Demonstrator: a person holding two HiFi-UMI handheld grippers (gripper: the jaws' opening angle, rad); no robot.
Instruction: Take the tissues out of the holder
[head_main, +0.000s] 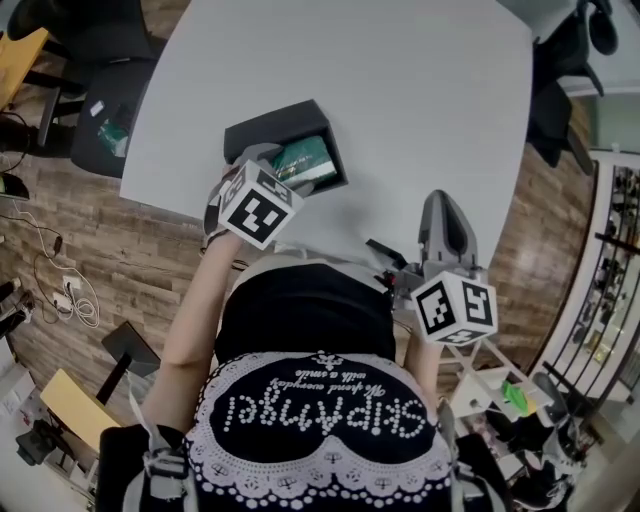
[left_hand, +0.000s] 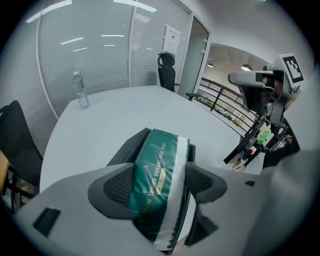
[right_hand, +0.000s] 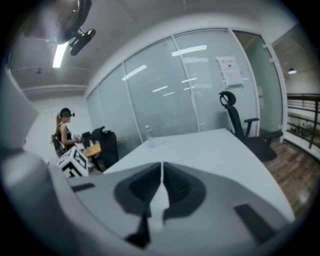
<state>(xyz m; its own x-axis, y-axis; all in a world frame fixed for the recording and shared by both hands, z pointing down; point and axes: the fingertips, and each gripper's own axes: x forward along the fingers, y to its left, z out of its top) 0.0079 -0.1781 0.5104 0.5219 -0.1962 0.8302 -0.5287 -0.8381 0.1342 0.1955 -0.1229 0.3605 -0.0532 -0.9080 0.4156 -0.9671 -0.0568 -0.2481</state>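
A green tissue pack (head_main: 303, 160) sticks partly out of a dark box-shaped holder (head_main: 272, 132) near the front edge of the white table (head_main: 420, 90). My left gripper (head_main: 287, 180) is shut on the pack. In the left gripper view the pack (left_hand: 156, 167) sits squeezed between the two dark pads of that gripper (left_hand: 159, 184), its far end still over the black holder (left_hand: 129, 146). My right gripper (head_main: 446, 228) hovers at the table's front right, apart from the holder. Its jaws (right_hand: 161, 186) are shut with nothing between them.
A water bottle (left_hand: 81, 91) stands at the far side of the table (left_hand: 115, 110), also seen as the bottle (right_hand: 148, 135). Office chairs (head_main: 112, 112) (left_hand: 167, 71) (right_hand: 234, 120) ring the table. A glass wall lies behind. My torso is close to the front edge.
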